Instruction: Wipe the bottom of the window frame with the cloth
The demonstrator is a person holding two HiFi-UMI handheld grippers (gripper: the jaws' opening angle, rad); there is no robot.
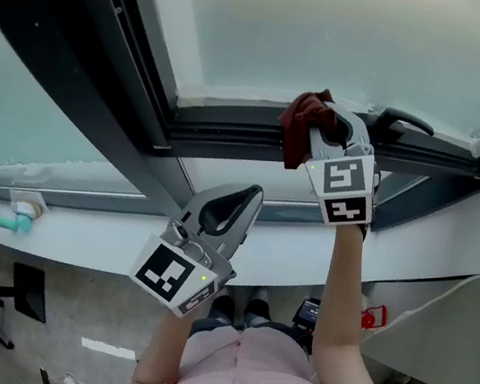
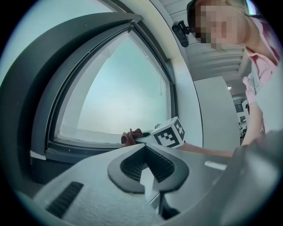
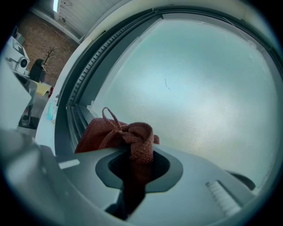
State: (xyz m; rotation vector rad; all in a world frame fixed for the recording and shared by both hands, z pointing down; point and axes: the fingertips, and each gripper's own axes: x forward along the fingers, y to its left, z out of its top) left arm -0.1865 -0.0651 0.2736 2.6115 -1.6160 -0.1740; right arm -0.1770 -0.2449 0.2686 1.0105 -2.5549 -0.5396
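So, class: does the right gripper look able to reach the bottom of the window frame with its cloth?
Probably yes: the right gripper, jaws shut on the cloth, sits right at the bottom frame rail, and nothing appears to lie between them.

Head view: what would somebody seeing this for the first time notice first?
The rust-red cloth stands out most, bunched in the shut jaws of the right gripper at the dark bottom rail of the window frame, just under the pale frosted glass. Next comes the left gripper, lower and nearer the person, jaws together on nothing, over the white sill.
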